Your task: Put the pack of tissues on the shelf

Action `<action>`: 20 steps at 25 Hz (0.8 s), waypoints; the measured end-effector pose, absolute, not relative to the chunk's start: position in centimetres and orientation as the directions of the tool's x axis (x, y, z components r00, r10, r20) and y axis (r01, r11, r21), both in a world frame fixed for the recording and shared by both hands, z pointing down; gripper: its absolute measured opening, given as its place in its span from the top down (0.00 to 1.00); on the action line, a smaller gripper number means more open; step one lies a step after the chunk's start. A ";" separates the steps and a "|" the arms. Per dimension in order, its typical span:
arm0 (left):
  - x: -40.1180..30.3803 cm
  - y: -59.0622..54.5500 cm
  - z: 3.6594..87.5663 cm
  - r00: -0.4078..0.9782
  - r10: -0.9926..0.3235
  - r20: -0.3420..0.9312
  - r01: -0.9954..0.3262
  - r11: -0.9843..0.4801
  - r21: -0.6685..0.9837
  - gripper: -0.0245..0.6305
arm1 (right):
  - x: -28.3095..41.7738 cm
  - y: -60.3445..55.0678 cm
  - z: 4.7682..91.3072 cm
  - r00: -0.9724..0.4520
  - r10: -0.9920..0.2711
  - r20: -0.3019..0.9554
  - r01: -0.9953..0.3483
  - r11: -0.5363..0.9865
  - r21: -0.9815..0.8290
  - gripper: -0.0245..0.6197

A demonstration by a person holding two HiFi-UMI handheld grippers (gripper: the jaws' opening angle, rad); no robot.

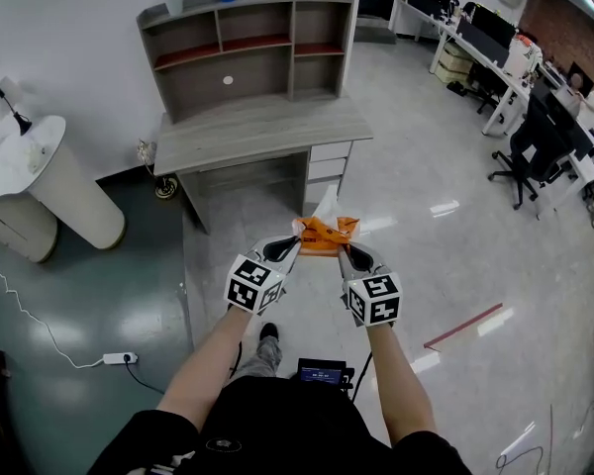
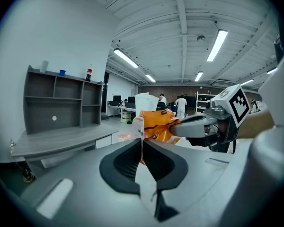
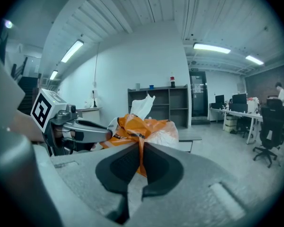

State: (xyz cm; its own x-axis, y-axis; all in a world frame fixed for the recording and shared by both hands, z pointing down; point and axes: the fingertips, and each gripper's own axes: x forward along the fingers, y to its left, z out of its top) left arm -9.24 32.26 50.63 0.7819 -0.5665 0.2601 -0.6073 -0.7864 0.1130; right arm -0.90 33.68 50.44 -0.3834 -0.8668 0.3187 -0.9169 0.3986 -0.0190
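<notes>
Currently in hand: the carry — you hold the pack of tissues aloft, well short of the shelf
Left tool: clamped on the pack's clear wrapper edge
Right tool: shut tight on the orange wrapper's other end
Pack: over the floor, in front of the surface
Next move: carry it forward and raise it over the surface into a shelf bay — likely with both grips kept on

flr glossy grey | wall white | ceil strip lts | chairs rt
</notes>
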 end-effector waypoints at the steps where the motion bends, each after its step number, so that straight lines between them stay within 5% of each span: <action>1: -9.1 31.6 50.7 0.784 -0.564 0.258 -0.605 -0.788 0.115 0.94 | -0.8 33.1 50.5 -0.380 -0.868 0.321 -0.918 0.396 -0.016 0.95; 20: -8.8 17.4 50.9 0.830 -0.498 0.253 -0.539 -0.833 0.127 0.94 | -0.7 19.5 50.4 -0.312 -0.884 0.349 -0.943 0.334 0.002 0.95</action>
